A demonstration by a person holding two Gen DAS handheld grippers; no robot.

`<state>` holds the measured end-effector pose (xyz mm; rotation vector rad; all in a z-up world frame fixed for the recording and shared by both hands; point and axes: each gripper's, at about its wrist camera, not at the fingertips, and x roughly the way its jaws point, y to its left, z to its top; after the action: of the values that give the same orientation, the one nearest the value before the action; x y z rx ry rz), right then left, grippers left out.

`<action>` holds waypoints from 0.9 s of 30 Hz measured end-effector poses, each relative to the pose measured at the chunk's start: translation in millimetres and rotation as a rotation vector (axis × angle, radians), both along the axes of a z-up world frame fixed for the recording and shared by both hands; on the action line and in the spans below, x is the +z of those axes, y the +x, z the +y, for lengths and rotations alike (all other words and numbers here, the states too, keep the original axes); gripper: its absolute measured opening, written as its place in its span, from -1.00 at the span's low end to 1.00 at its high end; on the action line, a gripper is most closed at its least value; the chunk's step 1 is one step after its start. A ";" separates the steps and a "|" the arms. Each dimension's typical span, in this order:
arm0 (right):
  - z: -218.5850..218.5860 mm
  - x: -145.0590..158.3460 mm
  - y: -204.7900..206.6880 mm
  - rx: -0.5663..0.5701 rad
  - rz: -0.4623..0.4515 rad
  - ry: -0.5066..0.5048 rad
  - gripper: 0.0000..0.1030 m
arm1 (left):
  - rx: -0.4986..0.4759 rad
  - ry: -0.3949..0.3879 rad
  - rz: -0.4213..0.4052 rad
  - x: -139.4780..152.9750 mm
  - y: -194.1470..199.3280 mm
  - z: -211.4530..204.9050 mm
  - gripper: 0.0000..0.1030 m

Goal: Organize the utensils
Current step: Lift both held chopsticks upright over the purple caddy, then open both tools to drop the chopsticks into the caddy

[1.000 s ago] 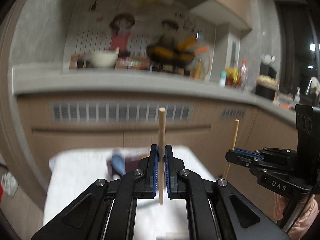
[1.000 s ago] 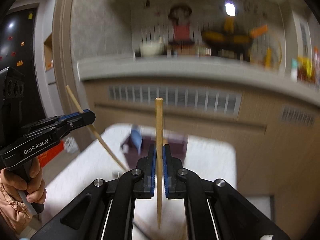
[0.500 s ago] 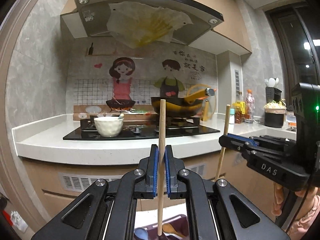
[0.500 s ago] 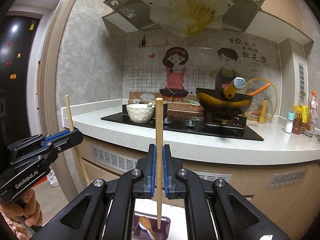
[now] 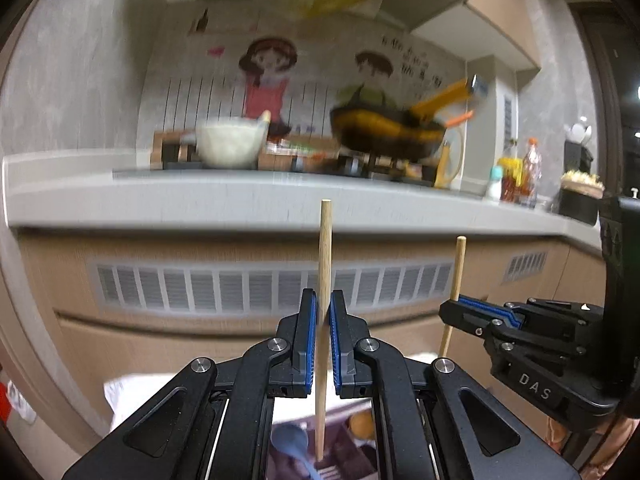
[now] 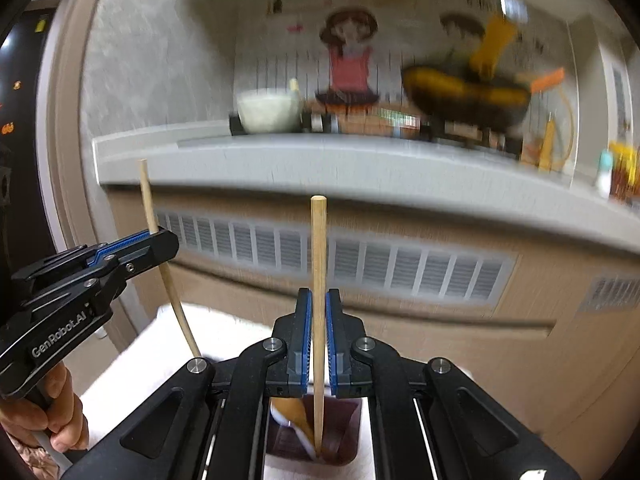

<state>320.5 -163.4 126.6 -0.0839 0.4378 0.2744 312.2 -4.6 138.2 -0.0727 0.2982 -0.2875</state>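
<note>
A wooden chopstick [image 5: 324, 320] is held upright between the blue pads of the left gripper [image 5: 323, 344], its lower tip seen over a dark purple utensil tray [image 5: 344, 452] on a white cloth [image 5: 132, 396]. A blue spoon [image 5: 290, 442] is seen lying in the tray. A second wooden chopstick [image 6: 318, 312] is clamped upright in the right gripper [image 6: 318, 344], its tip reaching down into the same tray, beside a wooden spoon [image 6: 294, 410] with a white head. Each gripper is caught at the edge of the other's view, the stick in the left one leaning slightly. Behind, blurred by motion, a grey kitchen counter [image 5: 240, 200] is shown with a white bowl [image 5: 230, 146] and a yellow-handled wok [image 5: 394, 130] on the hob, before a tiled wall decorated with two cartoon cooks.
</note>
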 end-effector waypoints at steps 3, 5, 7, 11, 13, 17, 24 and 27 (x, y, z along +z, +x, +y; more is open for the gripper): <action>-4.1 -33.6 11.8 -0.003 0.088 0.028 -0.87 | -0.014 -0.010 0.069 -32.4 5.9 -3.1 -0.87; -7.2 -52.2 16.3 -0.006 0.133 0.039 -0.87 | -0.020 -0.010 0.106 -47.3 8.8 -5.3 -0.87; -9.1 -64.1 16.8 -0.015 0.141 0.039 -0.87 | -0.025 -0.002 0.144 -62.5 11.9 -9.0 -0.87; -10.1 -71.5 17.0 -0.002 0.155 0.041 -0.87 | -0.028 0.007 0.182 -77.6 14.8 -13.9 -0.84; -8.6 -75.6 19.1 0.008 0.168 0.024 -0.87 | -0.031 -0.007 0.210 -80.1 16.5 -12.3 -0.83; -10.3 -77.2 12.8 -0.012 0.168 -0.022 -0.84 | -0.019 -0.012 0.206 -72.3 9.3 -4.9 -0.83; -16.3 -70.3 -16.1 0.008 0.150 -0.089 -0.32 | 0.003 -0.026 0.183 -54.8 -25.9 24.6 -0.58; -19.8 -78.7 -33.5 0.046 0.187 -0.115 -0.31 | -0.015 -0.011 0.228 -66.4 -37.3 30.8 -0.30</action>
<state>287.0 -183.1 47.9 -0.1821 0.6379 0.3032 274.9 26.3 71.8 -0.1144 0.5238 -0.2960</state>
